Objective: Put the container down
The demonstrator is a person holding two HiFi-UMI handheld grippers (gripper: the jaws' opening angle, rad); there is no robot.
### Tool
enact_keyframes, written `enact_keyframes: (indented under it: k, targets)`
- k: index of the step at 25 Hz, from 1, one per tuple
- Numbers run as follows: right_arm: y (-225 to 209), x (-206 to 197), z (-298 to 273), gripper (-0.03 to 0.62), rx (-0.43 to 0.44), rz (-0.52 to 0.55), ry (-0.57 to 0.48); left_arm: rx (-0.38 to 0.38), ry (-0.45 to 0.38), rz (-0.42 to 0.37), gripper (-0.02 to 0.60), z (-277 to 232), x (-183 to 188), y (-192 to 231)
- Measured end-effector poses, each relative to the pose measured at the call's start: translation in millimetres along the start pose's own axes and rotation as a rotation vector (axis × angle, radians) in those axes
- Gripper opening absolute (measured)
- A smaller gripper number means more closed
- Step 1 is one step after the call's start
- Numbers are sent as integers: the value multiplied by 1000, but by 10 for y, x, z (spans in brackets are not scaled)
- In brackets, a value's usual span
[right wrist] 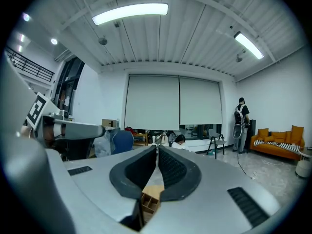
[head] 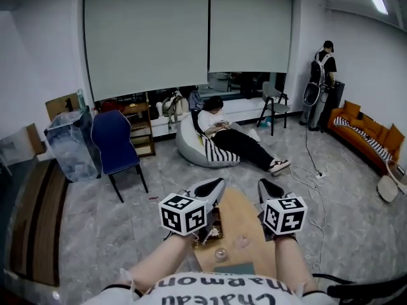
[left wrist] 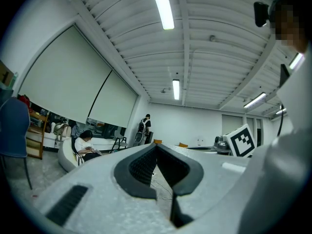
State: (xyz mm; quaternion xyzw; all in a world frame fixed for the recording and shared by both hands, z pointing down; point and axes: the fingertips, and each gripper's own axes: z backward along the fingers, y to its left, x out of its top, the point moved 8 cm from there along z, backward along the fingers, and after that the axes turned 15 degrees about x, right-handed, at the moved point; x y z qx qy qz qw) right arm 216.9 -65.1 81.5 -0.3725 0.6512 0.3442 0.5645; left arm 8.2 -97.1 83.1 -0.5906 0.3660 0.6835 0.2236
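Both grippers are raised above a small wooden table (head: 245, 211) and point out into the room. My left gripper (head: 215, 186) has its jaws together with nothing between them, as the left gripper view shows (left wrist: 156, 147). My right gripper (head: 269, 188) is also shut and empty (right wrist: 157, 149). Under them on the table, a small clear glass container (head: 220, 254) stands free near the front edge. A wooden box with compartments (head: 213, 232) sits beside it and shows under the right jaws (right wrist: 151, 199).
A person sits on a beanbag (head: 191, 146) ahead, legs stretched over the floor. A blue chair (head: 114, 143) and a clear plastic bin (head: 71, 146) stand to the left. Another person (head: 321, 84) stands at the far right, near an orange sofa (head: 369, 132). Cables (head: 311, 183) trail across the floor.
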Motion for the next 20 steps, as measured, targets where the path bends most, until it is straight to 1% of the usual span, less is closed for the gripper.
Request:
enact_keyframes:
  k: [8, 20]
  targets:
    - [3, -45, -28, 26, -3, 7, 25, 25, 4, 6, 15, 41, -7, 58]
    - [-47, -96, -17, 26, -15, -25, 19, 30, 3, 1, 15, 69, -6, 81]
